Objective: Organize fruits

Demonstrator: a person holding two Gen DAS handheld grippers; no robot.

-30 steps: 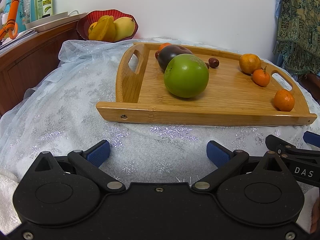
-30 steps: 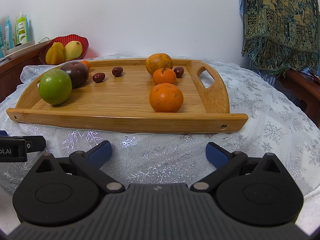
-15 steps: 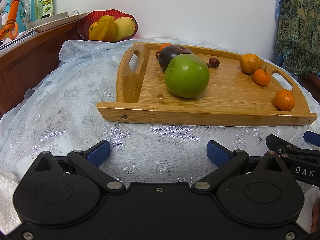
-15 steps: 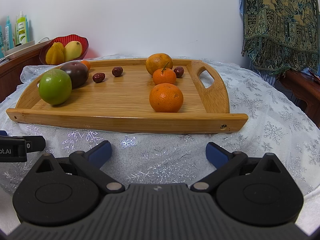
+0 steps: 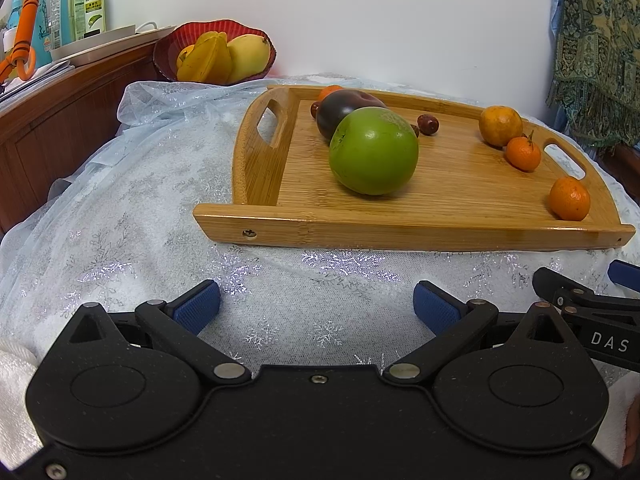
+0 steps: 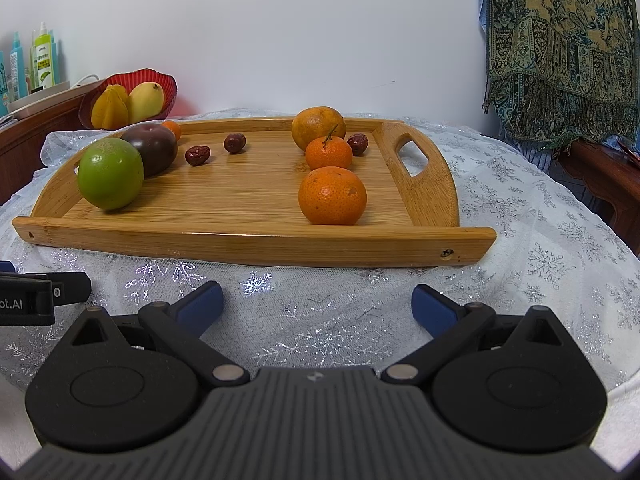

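Left gripper (image 5: 316, 306): jaws spread wide apart, nothing between the blue pads; it hangs low over the tablecloth (image 5: 132, 216), short of the tray's near rail; its tip also shows at the left edge of the right wrist view
Right gripper (image 6: 316, 306): jaws likewise wide apart and empty; over the cloth in front of the tray, beside the left one
Tray (image 6: 248, 240): bamboo, with a cut-out handle at each end; lies flat on the snowflake-patterned cloth
Green fruit (image 6: 110, 173): on the tray near its left end, close to the front rail; touching the dark purple fruit (image 6: 154, 148) behind it
Small orange at the back (image 6: 173, 129): half hidden behind the purple fruit, by the far rail
Red dates: two near the middle back (image 6: 197, 155) and (image 6: 234, 143); a third (image 6: 357, 143) by the right handle
Right-hand citrus: nearest orange (image 6: 332, 195) alone toward the front; a stemmed orange (image 6: 329, 153) behind it, against a larger yellowish one (image 6: 318, 127)
Red bowl (image 6: 168, 84): off the tray at the back left, holding a starfruit (image 6: 109, 106) and a mango (image 6: 145, 102)
Bottles (image 5: 88, 0): on the wooden ledge at far left
Patterned shawl (image 6: 560, 52): hanging at the right
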